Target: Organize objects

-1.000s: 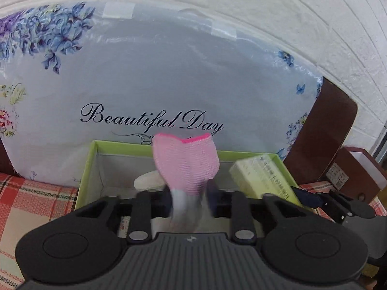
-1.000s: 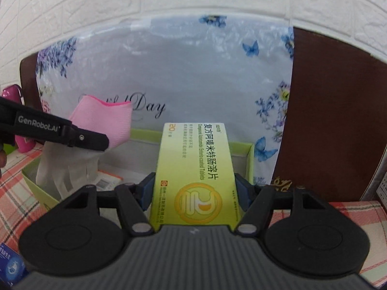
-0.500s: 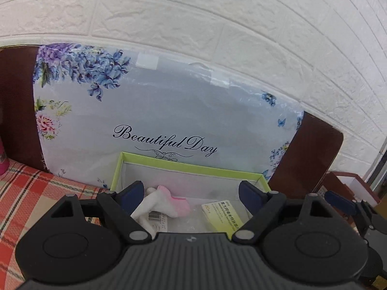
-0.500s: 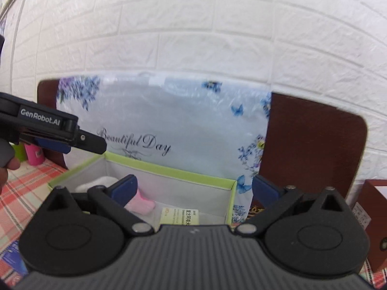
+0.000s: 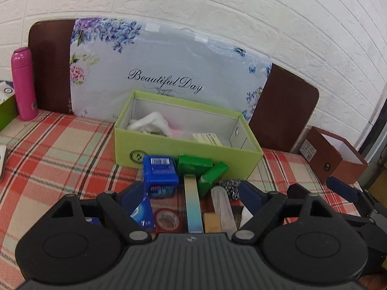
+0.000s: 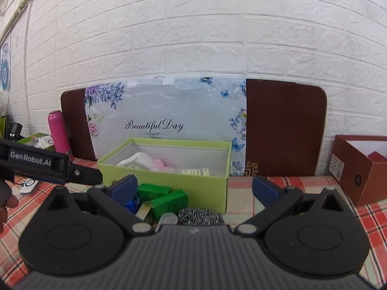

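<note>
A lime-green open box (image 5: 169, 147) (image 6: 200, 188) stands on the plaid cloth and holds a white and pink glove (image 5: 152, 123) (image 6: 140, 160) and a yellow medicine carton (image 5: 209, 139) (image 6: 196, 172). In front of it lie a blue box (image 5: 159, 172), two green boxes (image 5: 194, 164) (image 6: 169, 199), a steel scourer (image 5: 229, 186) (image 6: 199, 216), a long flat strip (image 5: 192, 205) and a roll of tape (image 5: 167, 220). My left gripper (image 5: 192, 195) is open and empty above this pile. My right gripper (image 6: 193, 188) is open and empty, pulled back in front of the green box.
A pink bottle (image 5: 24, 84) (image 6: 59, 135) stands at the left by a floral "Beautiful Day" board (image 5: 169, 72) leaning on the white brick wall. A brown open box (image 5: 336, 157) (image 6: 358, 169) sits at the right. The left gripper's body (image 6: 48, 166) crosses the right wrist view.
Both grippers let go, the left of the pink glove and the right of the yellow carton, which now lie in the green box. Both have pulled back, open.
</note>
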